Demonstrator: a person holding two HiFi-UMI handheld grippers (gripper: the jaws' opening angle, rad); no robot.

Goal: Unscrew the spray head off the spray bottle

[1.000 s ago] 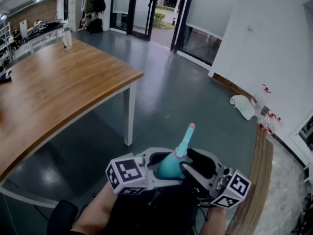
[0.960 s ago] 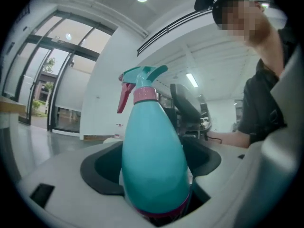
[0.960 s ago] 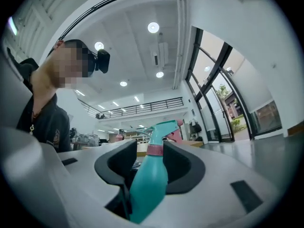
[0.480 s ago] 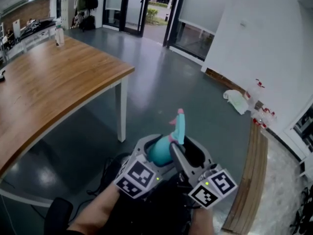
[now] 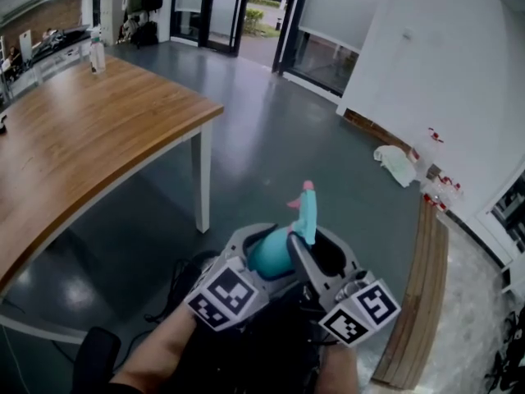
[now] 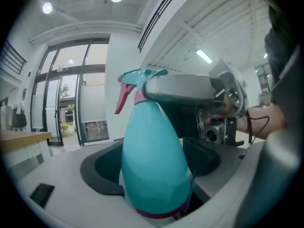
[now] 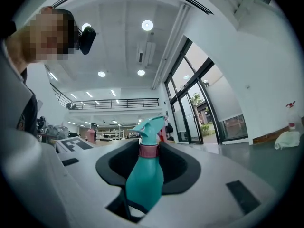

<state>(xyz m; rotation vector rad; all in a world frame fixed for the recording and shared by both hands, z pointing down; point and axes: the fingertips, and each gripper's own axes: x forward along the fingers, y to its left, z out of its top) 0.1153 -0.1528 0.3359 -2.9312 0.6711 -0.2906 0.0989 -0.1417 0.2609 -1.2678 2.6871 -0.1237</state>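
A teal spray bottle [image 5: 273, 254] with a pink collar is held up in front of the person, over the floor. My left gripper [image 5: 258, 249] is shut on its fat body [image 6: 152, 165]. My right gripper [image 5: 305, 238] reaches in from the right, and one of its grey fingers [image 6: 180, 87] lies across the spray head [image 6: 137, 80]. Its jaws have just been closing, with the pink collar [image 7: 148, 150] between the black pads, which now sit against it. The teal spray head [image 7: 152, 126] sticks out beyond the jaws, its pink trigger [image 5: 293, 203] pointing left.
A large wooden table [image 5: 98, 130] on white legs stands at the left, with a small bottle [image 5: 97, 54] at its far end. Against the white wall at the right are several spray bottles [image 5: 432, 150], a white cloth [image 5: 398, 164] and a wooden bench [image 5: 422, 302]. Grey floor lies ahead.
Both grippers have swung and drawn closer together, their marker cubes turning. The bottle has turned with them, so its head now shows side-on. Over the last half second little has shifted.
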